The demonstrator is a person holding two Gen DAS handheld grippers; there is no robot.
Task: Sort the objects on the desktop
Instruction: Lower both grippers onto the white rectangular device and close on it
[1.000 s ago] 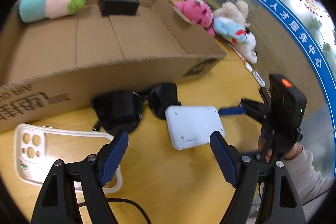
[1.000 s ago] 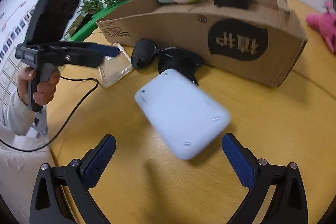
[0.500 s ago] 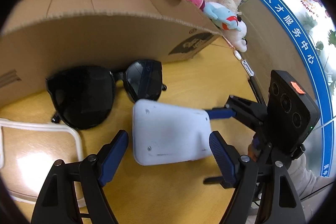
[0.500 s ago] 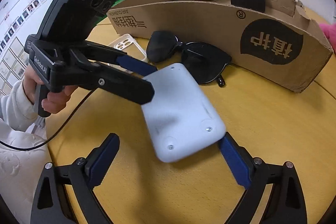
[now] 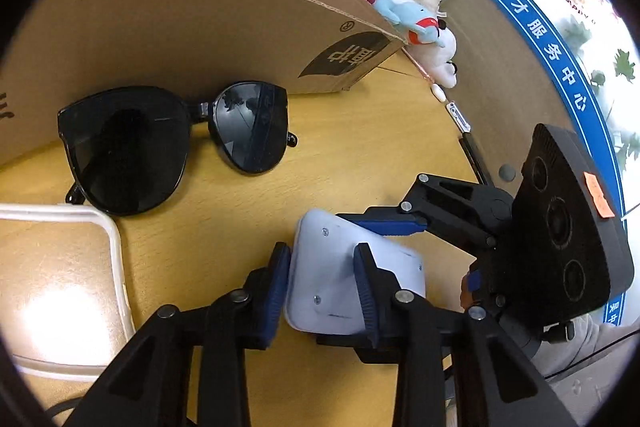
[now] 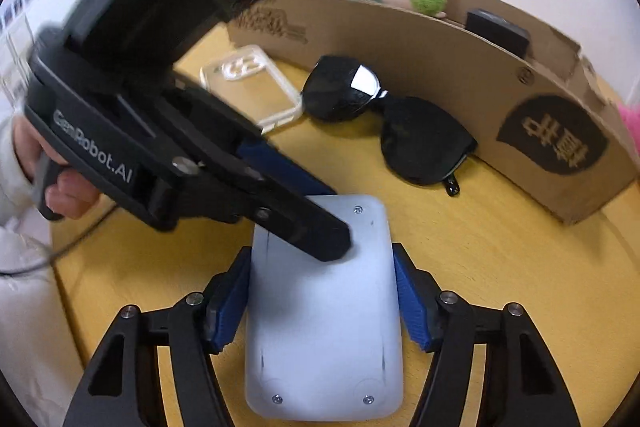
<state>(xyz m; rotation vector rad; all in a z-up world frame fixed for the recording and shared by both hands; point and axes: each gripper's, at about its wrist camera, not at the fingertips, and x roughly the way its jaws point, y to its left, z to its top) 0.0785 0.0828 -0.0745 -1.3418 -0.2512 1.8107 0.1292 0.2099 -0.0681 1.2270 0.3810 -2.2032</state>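
Both grippers, the left gripper [image 5: 322,285] and right gripper [image 6: 322,301], are closing on one white pad [image 6: 324,327]; "GenRobot.AI" is printed on one. One pair of sunglasses [image 5: 172,143] lies by one box [image 5: 180,27].

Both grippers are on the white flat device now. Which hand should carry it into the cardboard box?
Probably the right. The right gripper straddles the white device across its width, jaws closing on both long sides. The left gripper only pinches one corner, and the cardboard box lies straight ahead.

Both tongs [image 5: 324,281] [image 6: 322,301] closing
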